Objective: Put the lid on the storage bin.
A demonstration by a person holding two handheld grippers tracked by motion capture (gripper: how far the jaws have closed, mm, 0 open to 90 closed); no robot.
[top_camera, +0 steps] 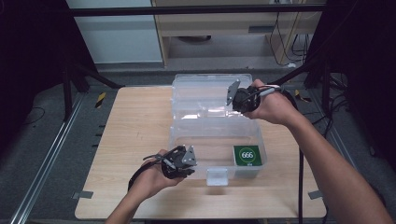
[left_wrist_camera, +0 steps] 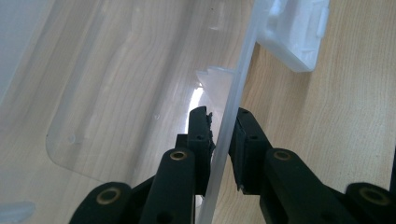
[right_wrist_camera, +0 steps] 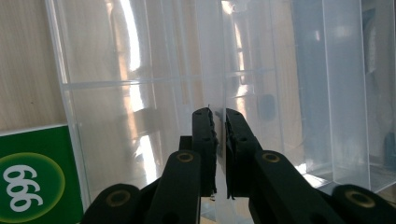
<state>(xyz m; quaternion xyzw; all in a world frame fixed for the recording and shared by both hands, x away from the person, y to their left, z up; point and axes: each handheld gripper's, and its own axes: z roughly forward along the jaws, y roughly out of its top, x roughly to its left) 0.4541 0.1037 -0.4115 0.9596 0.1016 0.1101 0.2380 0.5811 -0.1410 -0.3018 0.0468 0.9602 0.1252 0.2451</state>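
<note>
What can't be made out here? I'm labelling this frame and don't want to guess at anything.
- The green 666 card: whether it lies inside the clear box or under it; the box's see-through wall hides this in the high view, and the right gripper view cuts it at the frame edge.
- Right gripper: which plastic edge it pinches; reflections blur it.
- Left gripper: whether the jaws press the box's front wall or merely straddle it.

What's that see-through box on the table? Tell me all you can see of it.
The box looks like clear plastic, lying open on the wooden table, lid back. A white latch sits on its near wall. A green card marked 666 lies inside, near right. The left tool straddles the near wall; the right tool pinches a thin clear wall.
</note>
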